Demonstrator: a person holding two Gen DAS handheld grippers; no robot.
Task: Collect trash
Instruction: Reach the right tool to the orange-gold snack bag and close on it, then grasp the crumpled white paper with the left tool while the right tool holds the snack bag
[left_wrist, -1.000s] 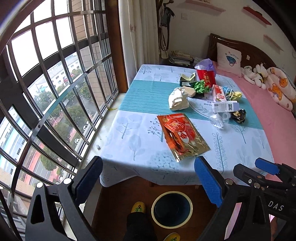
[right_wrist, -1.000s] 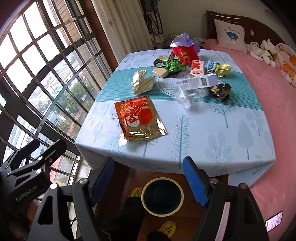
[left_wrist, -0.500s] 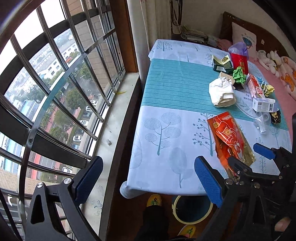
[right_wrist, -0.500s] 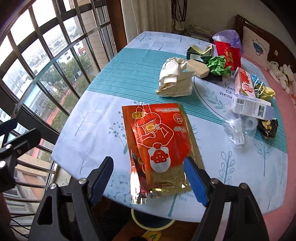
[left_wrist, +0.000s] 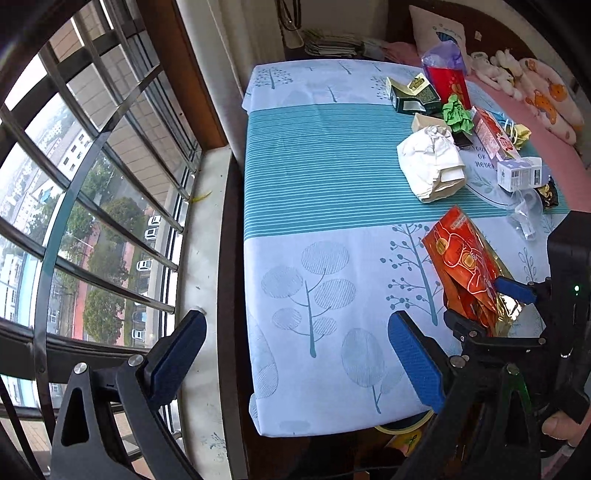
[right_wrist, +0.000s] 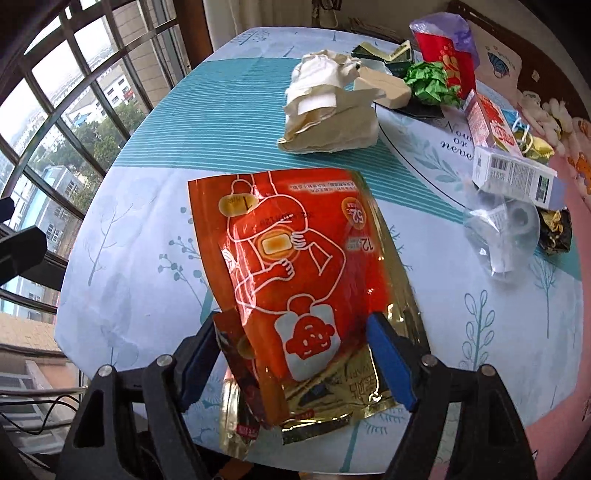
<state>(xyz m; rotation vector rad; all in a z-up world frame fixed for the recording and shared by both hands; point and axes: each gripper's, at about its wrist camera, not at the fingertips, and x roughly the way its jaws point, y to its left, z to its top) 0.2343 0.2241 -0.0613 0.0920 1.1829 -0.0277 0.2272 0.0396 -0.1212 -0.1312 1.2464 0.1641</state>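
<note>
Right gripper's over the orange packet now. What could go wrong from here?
1. The orange packet lies flat on the tablecloth, so the open right gripper may pinch the cloth with it and drag the other trash along.
2. The packet overhangs the table's near edge; a nudge from the fingers could tip it to the floor.
3. The glossy foil may slip from a shallow grip.

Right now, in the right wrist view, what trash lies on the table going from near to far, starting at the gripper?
Right gripper → red and gold foil pouch → crumpled white paper bag → dark green carton.
</note>
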